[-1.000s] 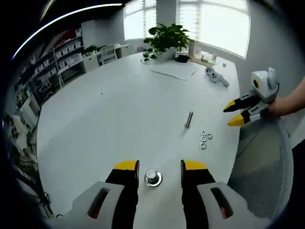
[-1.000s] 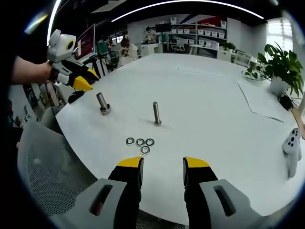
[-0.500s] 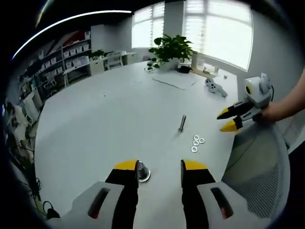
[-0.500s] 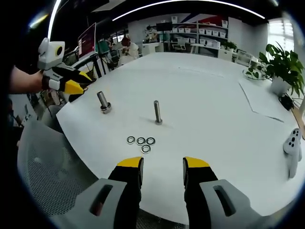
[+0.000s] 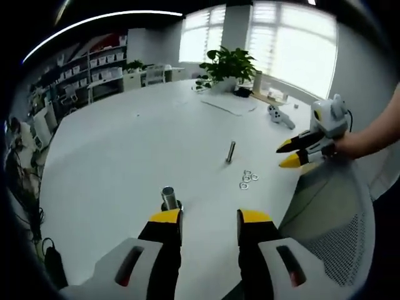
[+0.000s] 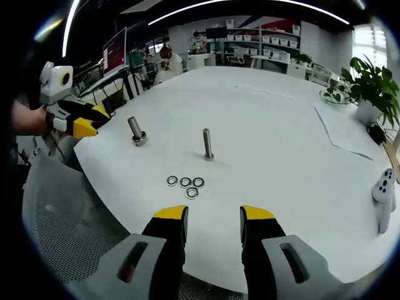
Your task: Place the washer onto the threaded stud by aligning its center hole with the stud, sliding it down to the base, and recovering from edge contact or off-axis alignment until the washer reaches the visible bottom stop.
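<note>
Your right gripper [image 6: 212, 225], jaws wide and empty, sits nearest the washers [image 6: 186, 184], just above it at lower centre; the upright stud [image 6: 207, 145] probably stands straight beyond. Left gripper [image 5: 209, 225] gapes empty too.

You have four small silver metal washers [image 6: 185, 184] clustered on the white desk [image 6: 281, 144], two upright grey threaded metal studs [image 6: 207, 144], and one white handheld controller [image 6: 382, 187].
</note>
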